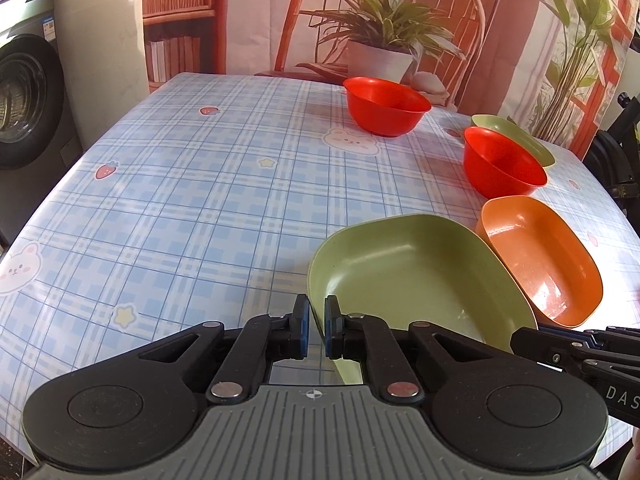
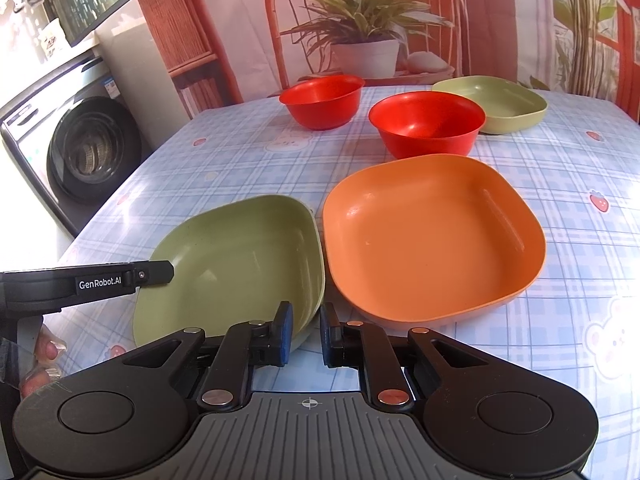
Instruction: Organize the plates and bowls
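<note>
A near green square plate (image 1: 416, 276) (image 2: 240, 268) is tilted, its rim pinched by both grippers. My left gripper (image 1: 316, 328) is shut on its left rim; it shows in the right wrist view (image 2: 156, 272). My right gripper (image 2: 306, 336) is shut on the plate's near right rim; its body shows in the left wrist view (image 1: 576, 350). An orange square plate (image 2: 432, 236) (image 1: 540, 260) lies just right of it. Two red bowls (image 2: 322, 100) (image 2: 426, 122) (image 1: 386, 104) (image 1: 502, 162) and a second green plate (image 2: 494, 102) (image 1: 516, 136) stand farther back.
The table has a blue plaid cloth (image 1: 180, 200) (image 2: 580, 184). A washing machine (image 2: 76, 148) (image 1: 28, 112) stands left of the table. A printed backdrop with chair and plants (image 2: 360, 28) hangs behind the far edge.
</note>
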Available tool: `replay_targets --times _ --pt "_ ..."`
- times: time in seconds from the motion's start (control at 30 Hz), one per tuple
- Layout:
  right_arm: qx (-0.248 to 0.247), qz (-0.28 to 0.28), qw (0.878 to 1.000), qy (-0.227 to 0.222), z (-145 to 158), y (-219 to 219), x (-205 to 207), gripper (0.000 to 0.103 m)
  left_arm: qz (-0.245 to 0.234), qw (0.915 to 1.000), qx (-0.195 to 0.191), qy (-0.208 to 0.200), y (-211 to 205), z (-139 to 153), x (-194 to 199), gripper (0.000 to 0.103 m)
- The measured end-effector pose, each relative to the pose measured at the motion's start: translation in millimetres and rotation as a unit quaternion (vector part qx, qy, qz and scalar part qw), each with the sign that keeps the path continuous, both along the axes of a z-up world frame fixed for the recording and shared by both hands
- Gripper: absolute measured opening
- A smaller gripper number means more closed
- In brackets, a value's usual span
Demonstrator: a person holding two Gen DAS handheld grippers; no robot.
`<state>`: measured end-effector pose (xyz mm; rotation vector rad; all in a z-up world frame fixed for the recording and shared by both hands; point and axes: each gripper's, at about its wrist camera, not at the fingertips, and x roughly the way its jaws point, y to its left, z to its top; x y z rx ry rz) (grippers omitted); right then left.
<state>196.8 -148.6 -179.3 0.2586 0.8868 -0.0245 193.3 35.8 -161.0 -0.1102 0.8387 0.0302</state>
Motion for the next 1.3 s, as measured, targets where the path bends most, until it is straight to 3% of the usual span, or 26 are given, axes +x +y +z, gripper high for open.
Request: replay_targets --times 0.5,0.87,1.17,1.3 --pt "0.011 -0.005 1.0 -0.003 0.4 -3.2 -3.1 0.012 0.003 1.0 -0.001 0.002 2.6 2.0 -5.4 0.008" --pt "0.014 -0.003 0.999 -0.042 22.2 -4.2 -6.0 0.012 -0.001 0.9988 0.014 -0.047 -0.8 35.0 -15.0 0.009" --pt "0.002 -0.049 0.996 -0.079 43.4 -35.8 -14.0 0.01 -0.04 0.9984 -0.008 -0.04 -29.7 50.5 3.7 0.01" --pt "0.0 -0.079 0.993 -0.091 47.1 -58.4 -21.2 0.009 -0.067 0.9968 0.001 -0.043 -54.3 51.0 12.3 0.01"
